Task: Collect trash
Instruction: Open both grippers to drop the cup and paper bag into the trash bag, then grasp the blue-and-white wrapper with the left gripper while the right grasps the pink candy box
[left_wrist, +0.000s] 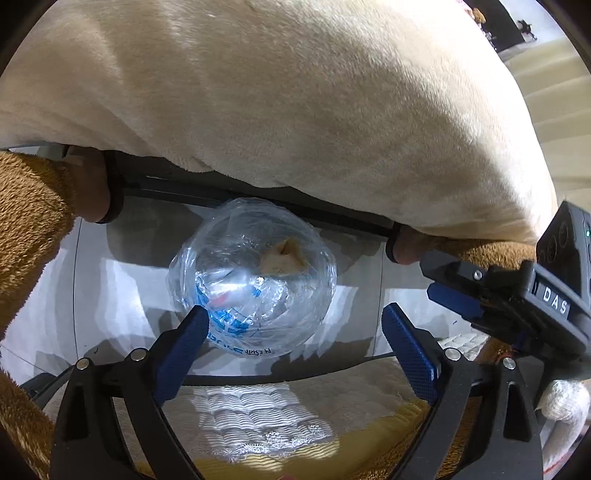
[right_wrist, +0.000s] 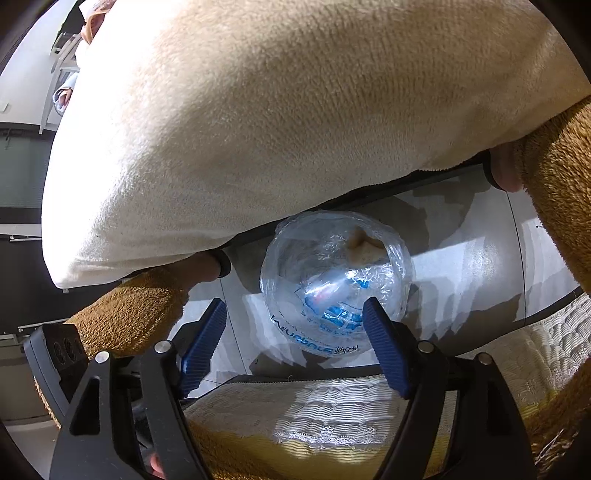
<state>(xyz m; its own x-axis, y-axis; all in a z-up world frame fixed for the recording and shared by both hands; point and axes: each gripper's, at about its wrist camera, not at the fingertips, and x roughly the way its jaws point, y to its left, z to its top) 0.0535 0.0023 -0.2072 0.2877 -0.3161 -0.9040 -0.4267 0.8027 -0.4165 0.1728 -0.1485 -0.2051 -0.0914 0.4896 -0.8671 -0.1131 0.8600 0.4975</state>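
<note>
A round bin lined with a clear plastic bag with blue print (left_wrist: 255, 280) stands on the grey floor below, and shows in the right wrist view (right_wrist: 334, 284) too. Some wrappers and a tan scrap (left_wrist: 282, 256) lie inside it. My left gripper (left_wrist: 295, 325) is open and empty above the bin's near rim. My right gripper (right_wrist: 295, 317) is open and empty, also above the bin. The right gripper's body (left_wrist: 517, 291) shows at the right of the left wrist view.
A large cream plush cushion (left_wrist: 295, 92) fills the upper view. Brown plush limbs (left_wrist: 29, 221) hang at both sides. A white quilted mattress edge with a yellow cloth (left_wrist: 255, 417) lies under the grippers. A dark frame rail (left_wrist: 258, 206) runs behind the bin.
</note>
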